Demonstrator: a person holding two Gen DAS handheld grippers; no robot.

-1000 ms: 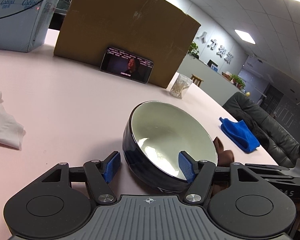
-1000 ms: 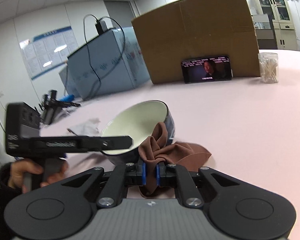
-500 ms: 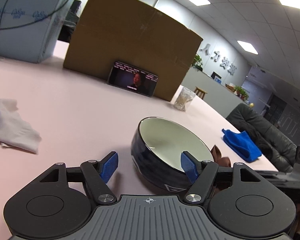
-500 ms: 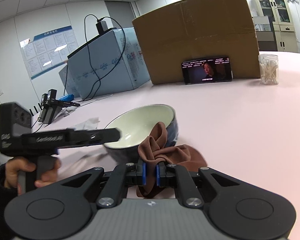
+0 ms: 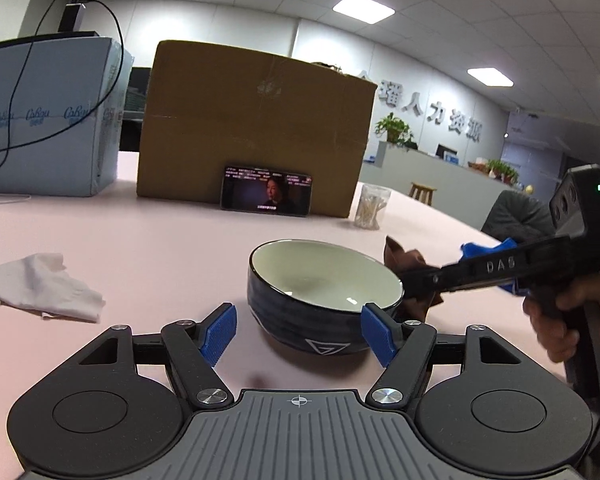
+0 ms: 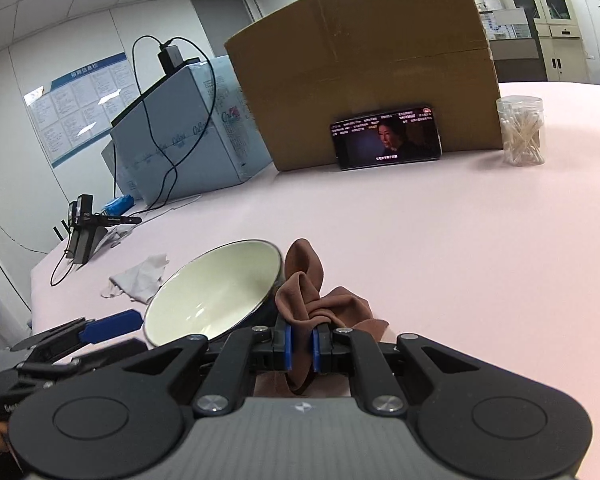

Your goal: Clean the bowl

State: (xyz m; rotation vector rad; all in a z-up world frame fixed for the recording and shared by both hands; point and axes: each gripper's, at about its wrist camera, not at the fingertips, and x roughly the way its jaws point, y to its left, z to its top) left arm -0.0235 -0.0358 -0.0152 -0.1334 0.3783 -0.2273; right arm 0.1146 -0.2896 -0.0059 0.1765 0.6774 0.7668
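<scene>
A dark blue bowl [image 5: 324,292] with a cream inside stands upright on the pink table [image 5: 160,248]. My left gripper [image 5: 300,332] is open just in front of it, its right pad [image 5: 374,332] at the bowl's near side. My right gripper [image 6: 299,344] is shut on a brown cloth [image 6: 312,296] right beside the bowl [image 6: 216,292], on its right. In the left wrist view the brown cloth [image 5: 404,258] shows behind the bowl's right rim.
A cardboard box [image 5: 252,128] with a phone [image 5: 266,194] leaning on it stands at the back. A jar of cotton swabs [image 5: 372,206], a blue cloth [image 5: 488,248], a white tissue [image 5: 44,288] and a blue-grey box [image 5: 48,116] are around.
The bowl went from tilted in my left gripper to standing flat on the table. My left gripper has levelled and drawn back a little. The right gripper still holds the cloth beside the bowl.
</scene>
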